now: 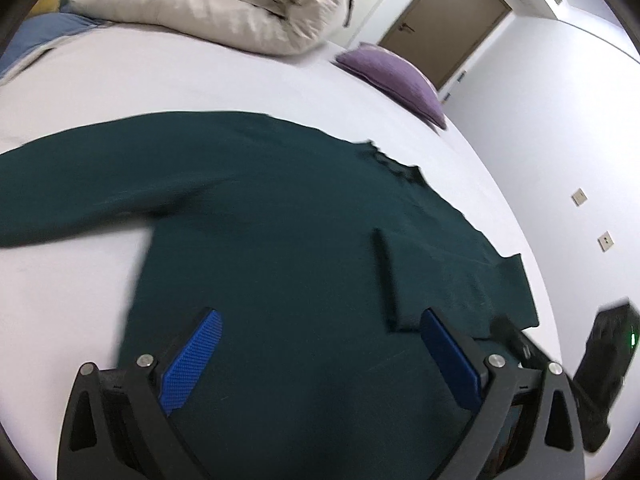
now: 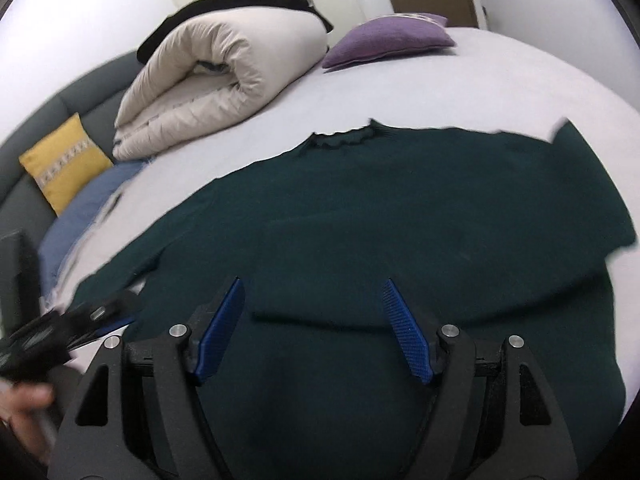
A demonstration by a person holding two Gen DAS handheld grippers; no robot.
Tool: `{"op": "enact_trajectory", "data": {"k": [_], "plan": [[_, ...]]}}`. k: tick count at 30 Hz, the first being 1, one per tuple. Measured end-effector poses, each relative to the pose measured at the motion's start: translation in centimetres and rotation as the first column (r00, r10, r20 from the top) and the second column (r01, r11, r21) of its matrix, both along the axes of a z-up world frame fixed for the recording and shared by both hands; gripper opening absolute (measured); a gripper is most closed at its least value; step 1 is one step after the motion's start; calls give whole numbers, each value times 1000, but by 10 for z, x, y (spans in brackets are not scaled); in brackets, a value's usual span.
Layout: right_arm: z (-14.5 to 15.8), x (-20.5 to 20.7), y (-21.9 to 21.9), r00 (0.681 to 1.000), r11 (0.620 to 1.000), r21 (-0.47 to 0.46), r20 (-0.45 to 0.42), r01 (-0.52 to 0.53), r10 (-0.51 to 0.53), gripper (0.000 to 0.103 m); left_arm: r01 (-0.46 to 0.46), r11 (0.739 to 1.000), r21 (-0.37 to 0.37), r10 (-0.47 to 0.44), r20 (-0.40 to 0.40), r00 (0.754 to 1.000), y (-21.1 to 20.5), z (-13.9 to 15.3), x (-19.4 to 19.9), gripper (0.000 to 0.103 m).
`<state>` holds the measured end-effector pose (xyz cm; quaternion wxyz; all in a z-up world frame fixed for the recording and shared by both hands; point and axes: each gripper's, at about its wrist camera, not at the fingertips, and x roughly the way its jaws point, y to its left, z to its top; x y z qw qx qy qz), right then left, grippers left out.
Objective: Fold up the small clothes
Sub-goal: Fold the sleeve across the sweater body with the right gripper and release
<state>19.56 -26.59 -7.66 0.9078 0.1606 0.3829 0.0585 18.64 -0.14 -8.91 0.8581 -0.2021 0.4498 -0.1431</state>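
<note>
Lying flat on bed (image 2: 400, 92), sweater (image 2: 360, 220) looks soft, limp; pinch spread sleeve's cuff; left gripper (image 1: 320, 348), right gripper (image 2: 312, 320) both released, empty.

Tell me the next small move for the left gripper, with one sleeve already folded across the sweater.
Probably reach the open left gripper to the dark green knit sweater's other sleeve, which lies stretched out flat on the white bed sheet. Both grippers are empty.
</note>
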Motion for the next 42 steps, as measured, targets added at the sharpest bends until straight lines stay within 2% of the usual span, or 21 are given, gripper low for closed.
{"op": "enact_trajectory", "data": {"k": [1, 2, 6, 9, 12, 15, 16, 18, 22, 25, 28, 32, 36, 38, 42], "plan": [[0, -7, -13, 1000, 999, 44, 2, 17, -17, 71, 18, 1000, 2, -18, -2, 1000, -11, 0, 7, 92], [-10, -50, -14, 1000, 997, 76, 8, 28, -29, 71, 46, 999, 13, -46, -7, 999, -25, -1, 17, 88], [-20, -83, -60, 993, 968, 223, -7, 114, -115, 71, 113, 993, 35, -111, -76, 991, -64, -16, 52, 66], [-24, -95, -87, 985, 948, 270, -12, 167, -170, 71, 124, 990, 64, -118, -88, 989, -83, -22, 67, 60], [-28, -105, -111, 979, 932, 305, -13, 197, -203, 71, 162, 981, 110, -153, -88, 984, -102, -21, 70, 36], [-36, -108, -134, 971, 910, 343, -31, 235, -239, 71, 181, 967, 177, -169, -79, 982, -113, -19, 71, 21], [-37, -108, -139, 969, 902, 357, -32, 241, -247, 71, 181, 966, 184, -169, -76, 983, -112, -18, 72, 15], [-41, -106, -151, 963, 880, 396, -42, 261, -266, 71, 178, 972, 153, -169, -68, 983, -105, -12, 76, 9], [-51, -96, -169, 953, 828, 477, -80, 294, -293, 72, 153, 981, 122, -155, 6, 988, -94, 11, 82, 8], [-64, -82, -181, 943, 769, 550, -129, 325, -306, 72, 115, 987, 111, -123, 70, 990, -85, 28, 89, 8], [-71, -64, -193, 931, 731, 585, -141, 352, -336, 72, 88, 993, 84, -96, 100, 990, -74, 31, 95, 8], [-74, -41, -218, 909, 679, 620, -154, 394, -387, 71, 32, 993, 113, -45, 109, 993, -60, 17, 105, 8], [-77, -32, -231, 903, 669, 625, -151, 402, -402, 66, -15, 995, 95, 8, 72, 997, -50, -11, 111, 8], [-80, -34, -230, 907, 690, 607, -136, 394, -398, 61, -13, 994, 110, 7, 53, 999, -53, -27, 109, 8], [-77, -42, -229, 918, 702, 602, -154, 381, -367, 63, -4, 997, 83, 0, 55, 998, -47, -34, 112, 9]]}}
